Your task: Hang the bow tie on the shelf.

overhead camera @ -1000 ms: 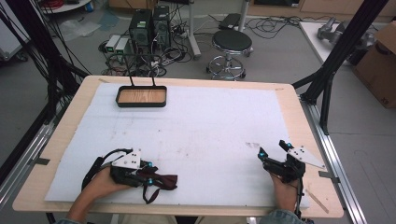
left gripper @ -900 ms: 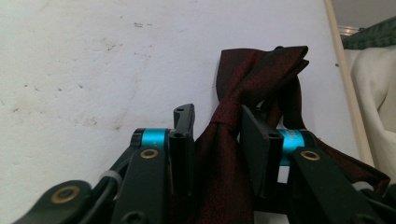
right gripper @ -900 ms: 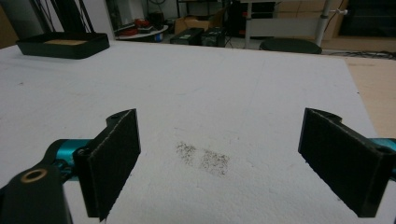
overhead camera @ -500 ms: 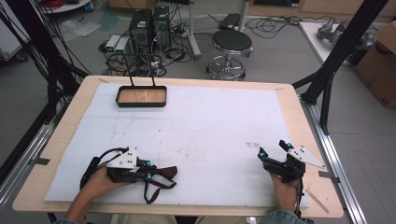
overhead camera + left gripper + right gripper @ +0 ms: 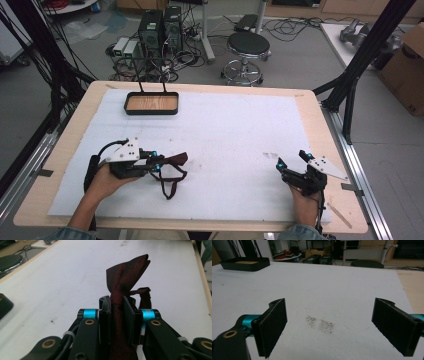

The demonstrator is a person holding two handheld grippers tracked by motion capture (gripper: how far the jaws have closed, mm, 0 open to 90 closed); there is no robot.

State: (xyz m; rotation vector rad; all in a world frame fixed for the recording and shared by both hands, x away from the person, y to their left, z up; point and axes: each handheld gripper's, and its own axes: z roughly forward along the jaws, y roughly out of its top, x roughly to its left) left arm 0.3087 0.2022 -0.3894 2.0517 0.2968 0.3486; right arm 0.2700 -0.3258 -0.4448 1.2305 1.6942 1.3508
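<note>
Fingers (image 5: pixel 106 322) of the left gripper (image 5: pixel 159 161) pinch a dark red bow tie (image 5: pixel 125 275), its strap trailing on the tabletop (image 5: pixel 225 130). Right gripper (image 5: pixel 291 164) fingers stand wide, well apart from the tie. Probably a carry toward the black tray (image 5: pixel 151 103) beyond the tie; path open.

Hardly any writing can be read. At the far right edge of the high view, a cardboard box (image 5: pixel 406 65) carries dark printed marks low on its side, too small and blurred to make out. Nothing elsewhere bears legible text.
</note>
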